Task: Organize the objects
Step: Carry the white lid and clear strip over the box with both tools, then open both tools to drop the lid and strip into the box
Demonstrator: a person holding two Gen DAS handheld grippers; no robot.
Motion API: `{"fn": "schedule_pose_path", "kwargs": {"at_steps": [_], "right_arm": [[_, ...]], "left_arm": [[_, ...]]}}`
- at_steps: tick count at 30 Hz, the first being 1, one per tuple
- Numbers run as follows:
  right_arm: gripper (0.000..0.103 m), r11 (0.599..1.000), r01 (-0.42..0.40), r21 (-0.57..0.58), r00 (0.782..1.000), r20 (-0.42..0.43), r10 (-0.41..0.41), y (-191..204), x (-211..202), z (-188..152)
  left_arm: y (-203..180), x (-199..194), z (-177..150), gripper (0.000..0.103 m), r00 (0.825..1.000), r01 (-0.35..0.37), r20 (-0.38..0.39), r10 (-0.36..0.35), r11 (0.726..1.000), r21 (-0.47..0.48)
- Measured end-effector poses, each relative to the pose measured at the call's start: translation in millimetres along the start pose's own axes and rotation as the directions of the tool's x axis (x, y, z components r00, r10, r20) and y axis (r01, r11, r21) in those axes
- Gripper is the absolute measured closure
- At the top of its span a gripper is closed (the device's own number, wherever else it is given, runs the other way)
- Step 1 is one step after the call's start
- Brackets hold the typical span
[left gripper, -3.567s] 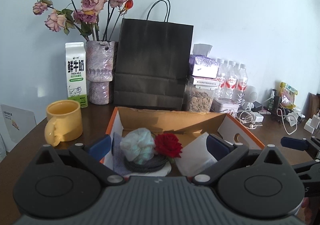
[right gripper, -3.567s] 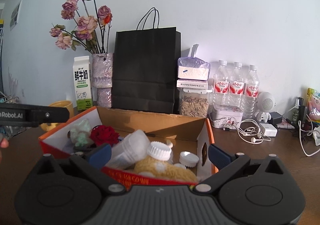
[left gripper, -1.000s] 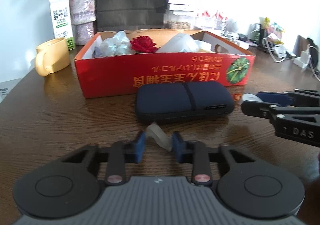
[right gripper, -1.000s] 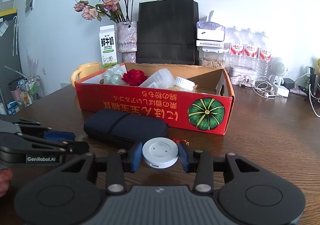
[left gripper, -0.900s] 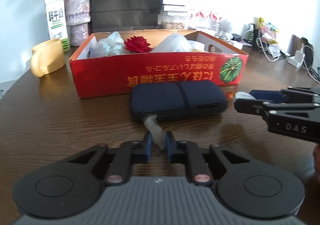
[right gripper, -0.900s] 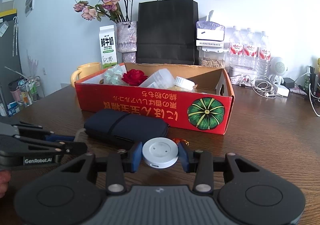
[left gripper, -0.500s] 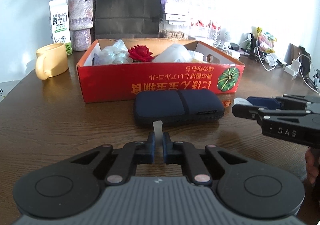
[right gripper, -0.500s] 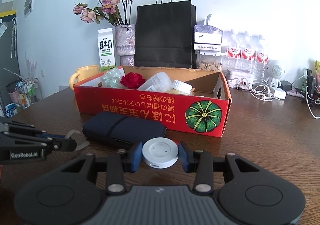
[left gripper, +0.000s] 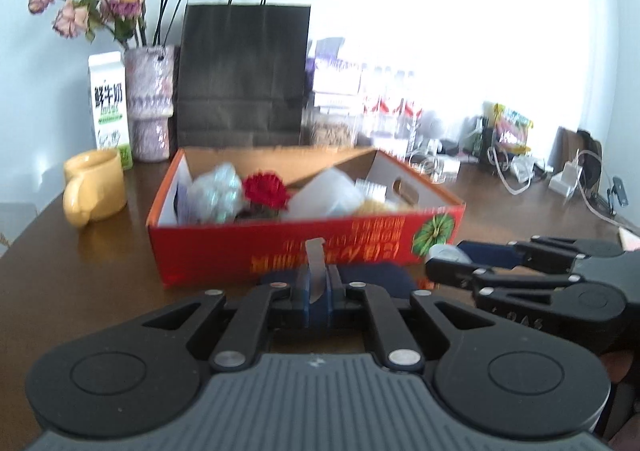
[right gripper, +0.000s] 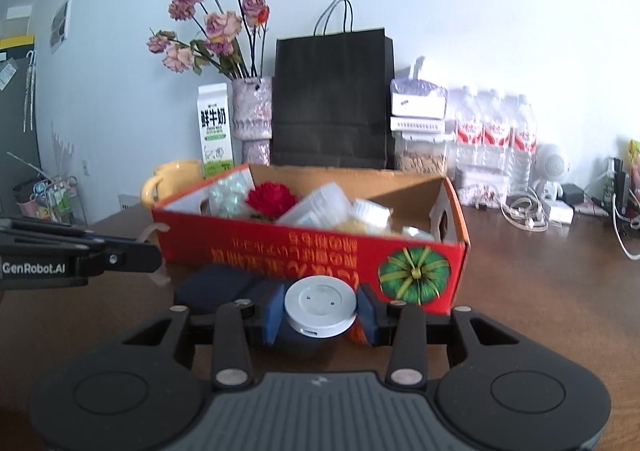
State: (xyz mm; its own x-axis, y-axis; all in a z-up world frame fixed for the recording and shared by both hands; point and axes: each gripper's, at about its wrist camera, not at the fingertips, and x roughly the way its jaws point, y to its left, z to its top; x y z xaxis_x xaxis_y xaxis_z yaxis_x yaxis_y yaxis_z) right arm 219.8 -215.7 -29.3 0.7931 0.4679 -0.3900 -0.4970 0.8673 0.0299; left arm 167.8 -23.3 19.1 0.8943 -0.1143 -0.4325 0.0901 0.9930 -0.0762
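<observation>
left gripper (left gripper: 318, 287) clamped on thin translucent strip (left gripper: 315, 267), right gripper (right gripper: 320, 309) gripping white round puck (right gripper: 320, 306), both held just before red box (right gripper: 312, 251); clear its front wall, then drop inside, avoiding the rose (right gripper: 271, 199)

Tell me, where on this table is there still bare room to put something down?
Bare wood lies right of the red box, before the cables, and left of it, in front of the yellow mug. The box's right end looks partly free. The back wall, from milk carton to water bottles, is crowded.
</observation>
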Motion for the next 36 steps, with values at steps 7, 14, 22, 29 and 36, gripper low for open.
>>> {"fn": "schedule_pose_path", "kwargs": {"at_steps": [7,14,22,29,36], "right_arm": [[0.065,1.0,0.002,-0.016,0.999,0.054,-0.001,3,13,29],[0.065,0.999,0.025,-0.03,0.995,0.095,-0.022,-2,38,59],[0.065,0.999,0.04,-0.031,0.993,0.11,-0.037,-17,83,87],[0.065,0.999,0.043,-0.013,0.993,0.111,-0.042,-31,119,98],[0.065,0.999,0.047,0.006,0.996,0.07,-0.047,-45,140,95]], "left_arm": [[1,12,33,0.095,0.998,0.02,0.067,-0.019,1.0,-0.015],[8,39,60,0.095,0.994,0.029,0.102,-0.025,0.999,-0.038],[17,84,80,0.095,0.994,0.034,0.104,-0.027,0.997,-0.067],[28,122,91,0.095,0.995,0.011,0.1,-0.004,0.998,-0.069],[37,143,93,0.095,0.996,-0.013,0.088,0.018,0.999,-0.049]]}}
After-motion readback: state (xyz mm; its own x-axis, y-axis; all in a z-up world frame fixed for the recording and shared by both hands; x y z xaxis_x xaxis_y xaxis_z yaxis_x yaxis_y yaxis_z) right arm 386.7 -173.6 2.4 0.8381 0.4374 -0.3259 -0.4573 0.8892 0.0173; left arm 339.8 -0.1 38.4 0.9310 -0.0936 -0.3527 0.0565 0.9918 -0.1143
